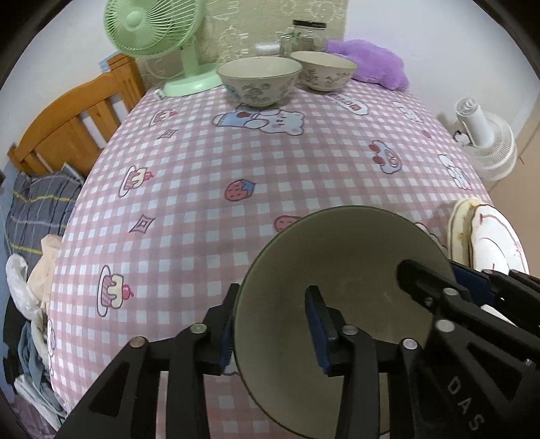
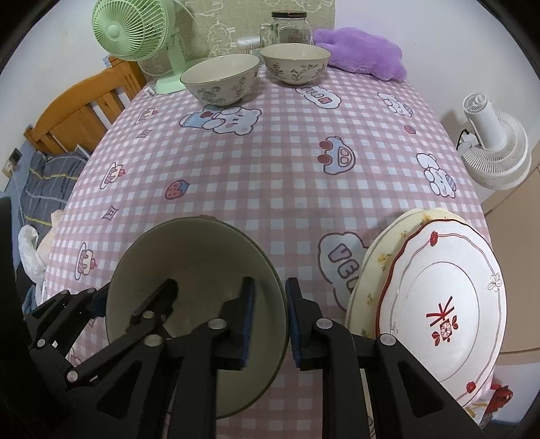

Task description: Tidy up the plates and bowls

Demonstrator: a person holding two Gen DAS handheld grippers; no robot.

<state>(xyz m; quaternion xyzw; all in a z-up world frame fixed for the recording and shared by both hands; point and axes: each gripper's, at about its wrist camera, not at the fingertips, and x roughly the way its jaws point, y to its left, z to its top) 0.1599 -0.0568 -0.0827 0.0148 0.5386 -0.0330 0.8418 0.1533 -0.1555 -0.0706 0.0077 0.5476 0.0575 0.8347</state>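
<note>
Checked table (image 2: 270,175) bears bowls (image 2: 221,79), plates (image 2: 442,304), fan (image 2: 135,37).

light: even, soft | shadows: faint | edges: fisheye-warped, dark corners

Home bedroom: wooden bed frame (image 1: 72,111) with striped bedding (image 1: 37,206) beside a table under a pink checked cartoon tablecloth (image 2: 270,169), green desk fan (image 2: 131,30), purple plush (image 2: 364,50).

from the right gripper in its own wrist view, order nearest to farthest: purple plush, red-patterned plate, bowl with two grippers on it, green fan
1. Near bowl, its rim between the right gripper jaws.
2. Red-patterned plate, just right.
3. Green fan, far left, and purple plush, far right: too close to call.
</note>
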